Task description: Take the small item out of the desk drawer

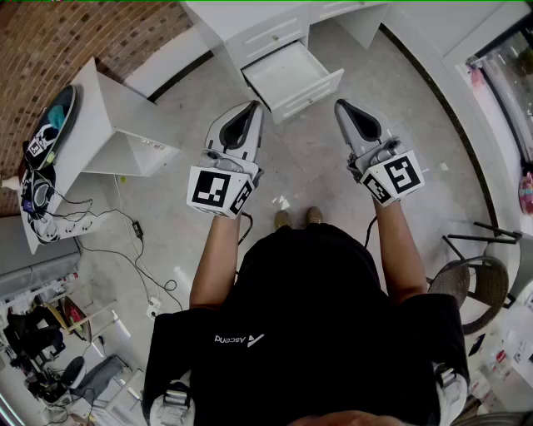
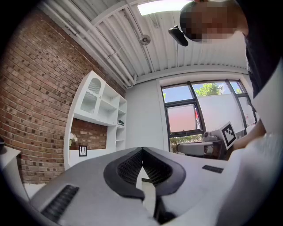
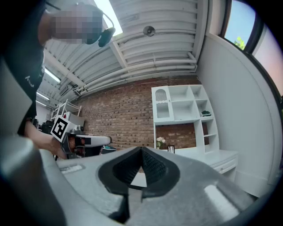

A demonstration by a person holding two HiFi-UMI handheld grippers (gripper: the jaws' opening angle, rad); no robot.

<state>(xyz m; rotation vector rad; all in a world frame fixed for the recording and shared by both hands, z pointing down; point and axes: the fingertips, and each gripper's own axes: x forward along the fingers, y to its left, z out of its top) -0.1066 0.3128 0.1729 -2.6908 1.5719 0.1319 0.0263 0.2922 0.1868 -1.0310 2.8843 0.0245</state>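
Observation:
The white desk (image 1: 250, 25) stands at the top of the head view with one drawer (image 1: 291, 76) pulled out. Its inside looks bare white from here, and I can make out no small item in it. My left gripper (image 1: 251, 108) is held up in front of the person, short of the drawer, jaws shut with nothing between them. My right gripper (image 1: 341, 106) is level with it, also shut and empty. In the left gripper view the left gripper (image 2: 142, 150) points at the room's shelves. The right gripper (image 3: 141, 149) faces a brick wall.
A white angled table (image 1: 108, 125) stands at the left, with a round dark object (image 1: 52, 125) on it. Cables and a power strip (image 1: 67, 223) lie on the floor below it. A wicker chair (image 1: 470, 279) stands at the right. The person's feet (image 1: 298, 218) are on grey floor.

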